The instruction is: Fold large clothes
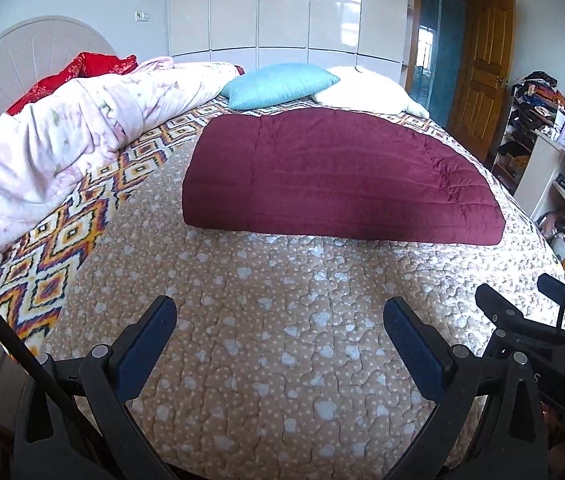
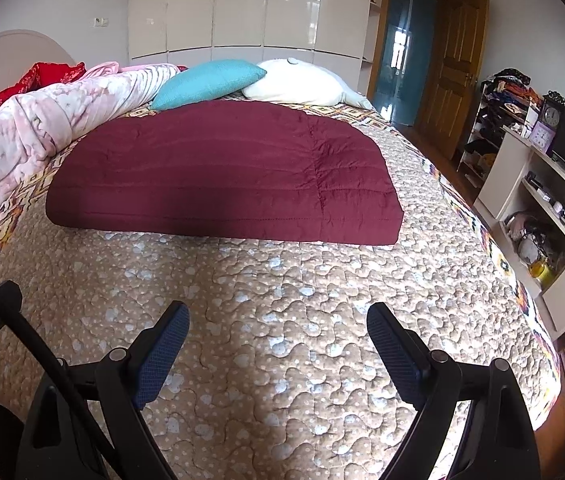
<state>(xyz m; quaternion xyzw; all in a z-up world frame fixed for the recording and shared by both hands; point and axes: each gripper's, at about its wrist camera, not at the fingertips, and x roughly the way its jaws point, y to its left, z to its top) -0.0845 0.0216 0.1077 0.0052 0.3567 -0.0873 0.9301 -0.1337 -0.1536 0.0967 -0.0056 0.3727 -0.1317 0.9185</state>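
The maroon quilt [image 1: 334, 176] lies folded flat on the bed [image 1: 266, 340], set toward the far half; its near edge runs straight across, its left edge is a thick fold, and its right edge curves and puckers along a stitched seam; in the right wrist view the quilt [image 2: 218, 176] reaches close to the pink duvet [image 2: 42, 120] at its left, touching or not I cannot tell; on its right a strip of bedspread [image 2: 462, 280] stays bare up to the bed's right edge.

The left gripper [image 1: 280, 314] hovers above the near bedspread, fingers spread wide and holding nothing; the right gripper [image 2: 278, 320] does the same, also empty; both stand well apart from the quilt's near edge, with a broad open stretch of spotted cover between; part of the right gripper shows at the right of the left wrist view, just beside the left.

Beyond the quilt a blue pillow [image 1: 278, 84] and a white pillow [image 1: 366, 90] lie side by side; the duvet is heaped along the left edge; shelves [image 2: 542, 208] stand off the right side.
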